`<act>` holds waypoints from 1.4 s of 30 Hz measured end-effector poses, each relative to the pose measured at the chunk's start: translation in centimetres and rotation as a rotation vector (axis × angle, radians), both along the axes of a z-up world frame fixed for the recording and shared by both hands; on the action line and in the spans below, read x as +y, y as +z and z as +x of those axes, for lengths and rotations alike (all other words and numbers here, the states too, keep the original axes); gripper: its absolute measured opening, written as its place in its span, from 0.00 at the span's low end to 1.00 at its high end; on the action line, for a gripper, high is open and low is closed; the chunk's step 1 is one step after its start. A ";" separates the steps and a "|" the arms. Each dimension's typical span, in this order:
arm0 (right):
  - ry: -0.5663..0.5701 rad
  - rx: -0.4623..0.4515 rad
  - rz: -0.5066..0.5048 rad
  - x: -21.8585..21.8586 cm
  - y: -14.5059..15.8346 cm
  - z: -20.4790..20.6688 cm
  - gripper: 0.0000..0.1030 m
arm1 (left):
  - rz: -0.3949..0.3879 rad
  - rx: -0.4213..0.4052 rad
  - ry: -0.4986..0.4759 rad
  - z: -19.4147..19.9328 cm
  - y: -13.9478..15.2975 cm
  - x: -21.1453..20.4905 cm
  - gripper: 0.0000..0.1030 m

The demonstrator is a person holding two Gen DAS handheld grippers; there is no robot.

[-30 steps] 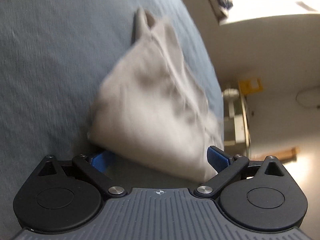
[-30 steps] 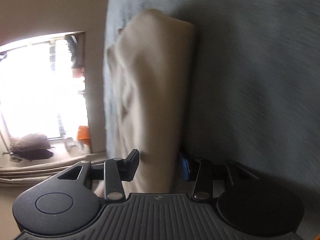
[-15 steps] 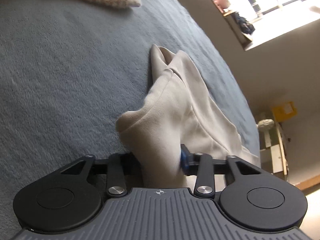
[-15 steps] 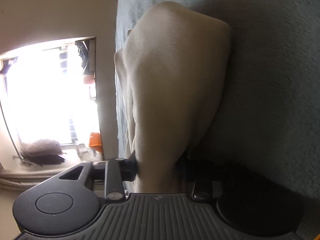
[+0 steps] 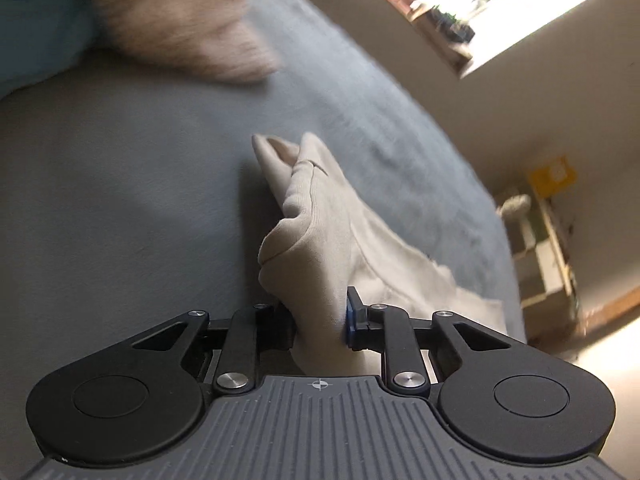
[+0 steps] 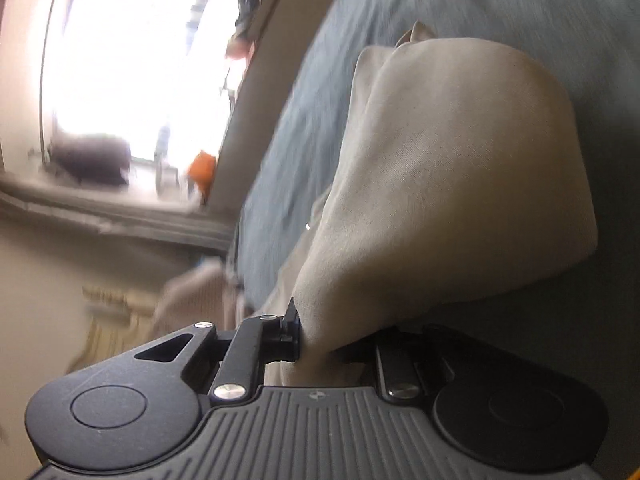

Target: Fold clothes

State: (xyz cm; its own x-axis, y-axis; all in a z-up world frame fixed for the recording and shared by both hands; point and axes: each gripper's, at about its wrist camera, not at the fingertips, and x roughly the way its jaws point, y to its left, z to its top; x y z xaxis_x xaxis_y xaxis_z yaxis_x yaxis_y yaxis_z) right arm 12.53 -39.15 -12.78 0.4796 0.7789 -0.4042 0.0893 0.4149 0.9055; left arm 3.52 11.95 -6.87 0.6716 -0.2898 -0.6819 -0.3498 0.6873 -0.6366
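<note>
Beige garment [image 5: 320, 232] bunched in soft folds, pinched by left hand-held gripper [image 5: 320, 326] and right hand-held gripper [image 6: 320, 340], over grey-blue bedcover [image 5: 120, 200]

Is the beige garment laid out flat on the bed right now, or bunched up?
Bunched up. The beige garment is gathered and pinched in the left tongs and the right tongs, rising in folds off the grey bed cover.

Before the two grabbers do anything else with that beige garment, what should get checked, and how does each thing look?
1. Left gripper pinching the beige garment: ok, fabric bunched between closed fingers.
2. Right gripper pinching it: ok, cloth clamped.
3. Garment lifted off the grey bed cover: not ok, part trails on it in the left view.
4. Fabric smooth for folding: not ok, bunched and creased.
5. Pillow out of the way: ok, far end of the bed.
6. Which garment edges are held: cannot tell.
</note>
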 end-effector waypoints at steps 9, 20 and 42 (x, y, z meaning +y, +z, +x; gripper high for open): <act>0.311 0.280 -0.108 0.1 -1.3 -7.6 0.34 | -0.021 0.186 -0.106 -10.0 -1.1 4.2 0.33; 1.030 -0.077 -0.507 6.1 10.9 -5.0 0.46 | 0.321 0.064 -0.200 -8.0 1.3 2.2 0.62; 1.219 -0.914 -0.953 30.7 5.1 -2.2 0.42 | 0.531 0.001 -0.220 -2.3 -2.2 -1.7 0.66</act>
